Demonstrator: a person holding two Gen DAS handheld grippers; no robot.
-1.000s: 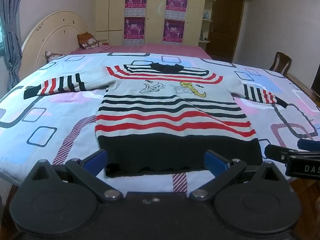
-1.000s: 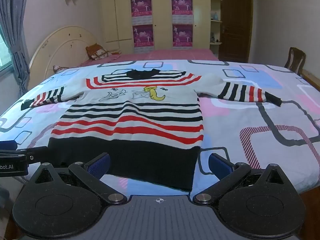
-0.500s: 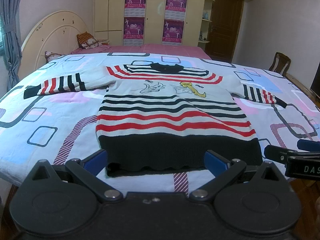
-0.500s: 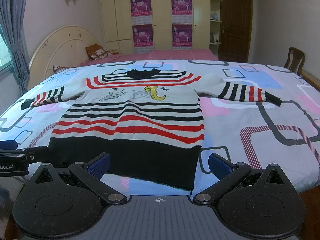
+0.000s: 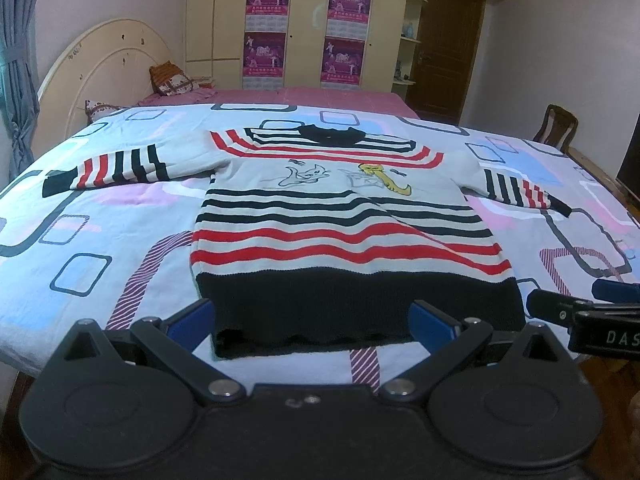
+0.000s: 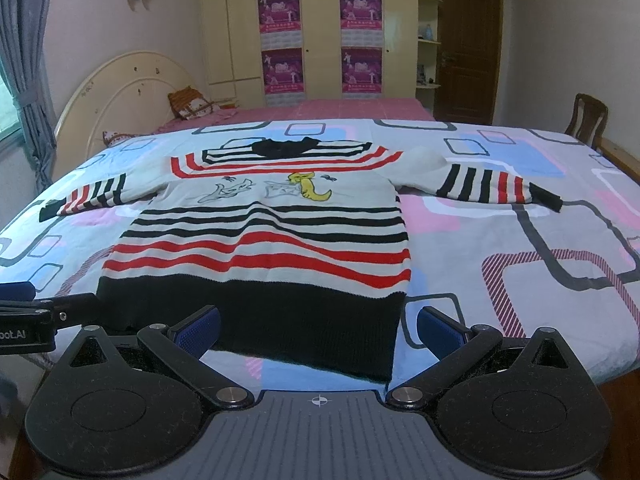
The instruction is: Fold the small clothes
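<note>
A small striped sweater lies flat on the bed, face up, both sleeves spread out, its black hem nearest me; it also shows in the right wrist view. My left gripper is open and empty, just before the hem's left part. My right gripper is open and empty, before the hem's right part. Each gripper's tip shows at the edge of the other's view: the right one, the left one.
The bed has a patterned sheet and a cream headboard at the left. Pillows lie at the far side. A wooden chair stands at the right, a wardrobe and a door behind.
Both grippers have moved a very little toward the sweater's hem. The sweater has not moved.
</note>
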